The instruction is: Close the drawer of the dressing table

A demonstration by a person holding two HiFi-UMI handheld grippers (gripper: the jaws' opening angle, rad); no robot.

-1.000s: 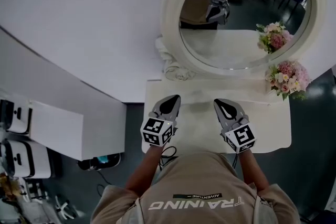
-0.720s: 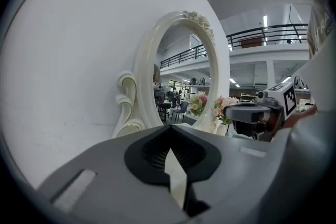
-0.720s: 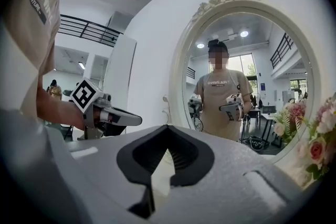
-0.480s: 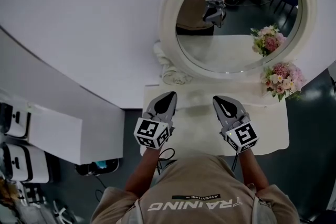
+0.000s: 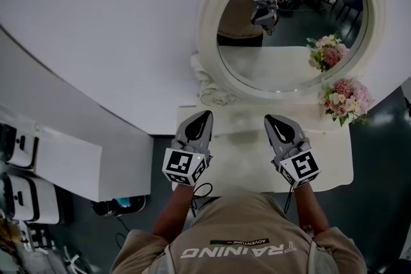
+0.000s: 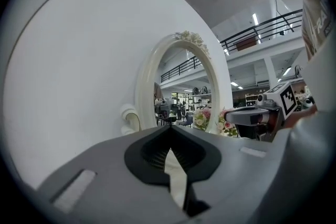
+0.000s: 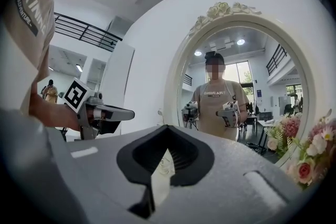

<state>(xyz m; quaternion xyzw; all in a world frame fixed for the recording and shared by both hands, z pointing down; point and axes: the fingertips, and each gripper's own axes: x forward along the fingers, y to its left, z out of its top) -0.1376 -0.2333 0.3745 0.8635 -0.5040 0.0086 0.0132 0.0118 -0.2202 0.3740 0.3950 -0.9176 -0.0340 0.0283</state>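
White dressing table (image 5: 324, 160); shirt (image 5: 239, 231) seemingly reads "TRAINING".

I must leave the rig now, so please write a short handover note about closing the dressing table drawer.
Left tool: shut, empty, above the dressing table top.
Right tool: shut, empty, beside it over the same top.
Drawer: out of sight behind the person's torso; open or closed cannot be told.
Done: nothing confirmed. Left: probably lower a tool to the drawer front and push.

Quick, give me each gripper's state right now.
Left gripper: shut, holding nothing.
Right gripper: shut, holding nothing.
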